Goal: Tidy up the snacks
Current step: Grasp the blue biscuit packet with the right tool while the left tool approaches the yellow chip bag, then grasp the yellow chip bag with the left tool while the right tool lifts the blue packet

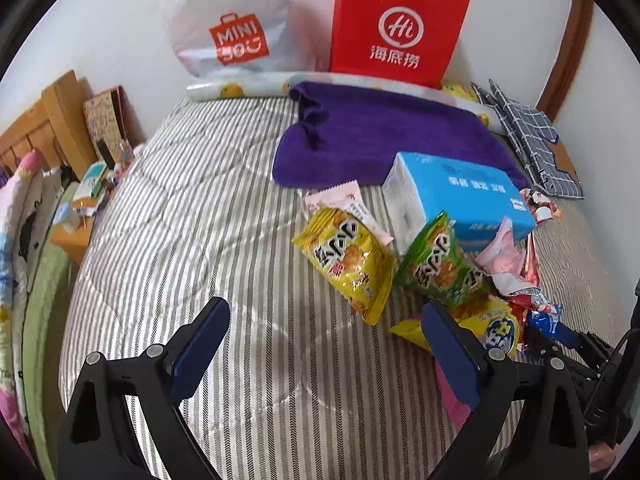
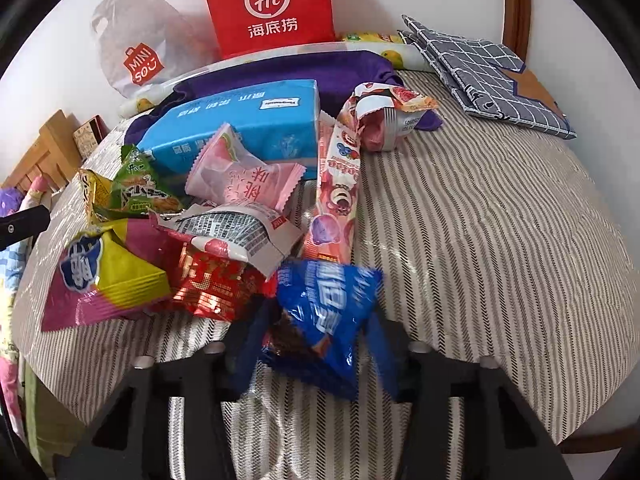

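On the striped bed (image 2: 480, 240), the right gripper (image 2: 316, 344) pinches a blue snack packet (image 2: 324, 320). Beside it, the left gripper (image 1: 324, 344) hangs wide open, holding nothing.

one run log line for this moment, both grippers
left gripper: open, empty, over striped bedspread | right gripper: jaws around blue snack packet | snack pile beside tissue pack
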A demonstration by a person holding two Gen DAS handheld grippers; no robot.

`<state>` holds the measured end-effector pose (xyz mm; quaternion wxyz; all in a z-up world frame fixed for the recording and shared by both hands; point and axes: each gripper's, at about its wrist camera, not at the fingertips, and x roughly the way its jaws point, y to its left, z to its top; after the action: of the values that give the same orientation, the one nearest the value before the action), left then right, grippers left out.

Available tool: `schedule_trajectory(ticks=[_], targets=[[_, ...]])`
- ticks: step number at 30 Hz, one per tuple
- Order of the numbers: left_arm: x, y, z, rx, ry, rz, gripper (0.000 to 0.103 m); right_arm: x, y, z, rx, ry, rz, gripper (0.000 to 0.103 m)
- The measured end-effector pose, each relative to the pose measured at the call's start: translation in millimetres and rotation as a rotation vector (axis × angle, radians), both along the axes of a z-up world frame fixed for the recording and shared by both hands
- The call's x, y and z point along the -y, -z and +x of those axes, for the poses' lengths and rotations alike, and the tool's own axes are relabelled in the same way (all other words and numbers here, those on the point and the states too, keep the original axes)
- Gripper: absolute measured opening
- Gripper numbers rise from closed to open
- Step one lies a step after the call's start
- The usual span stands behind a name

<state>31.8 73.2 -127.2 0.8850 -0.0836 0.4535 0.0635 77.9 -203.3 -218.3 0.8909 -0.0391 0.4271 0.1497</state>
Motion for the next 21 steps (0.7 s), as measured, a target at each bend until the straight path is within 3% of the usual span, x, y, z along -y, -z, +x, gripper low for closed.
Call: schedule_trajectory(ticks=[7, 14, 21], targets=[[-2, 4, 0, -0.001, -0.010, -0.006, 0.096, 31, 2, 7, -0.021, 0.072, 0.014, 0.042], [-5, 14, 0, -0.019, -0.002, 0.003, 0.086, 22, 5, -2, 0.051, 0.078, -0.038, 0.044], [-13, 20, 7, -0.007, -0.005, -0.020, 0.085, 29, 5, -2, 0.059, 0.074, 0.002, 0.044]])
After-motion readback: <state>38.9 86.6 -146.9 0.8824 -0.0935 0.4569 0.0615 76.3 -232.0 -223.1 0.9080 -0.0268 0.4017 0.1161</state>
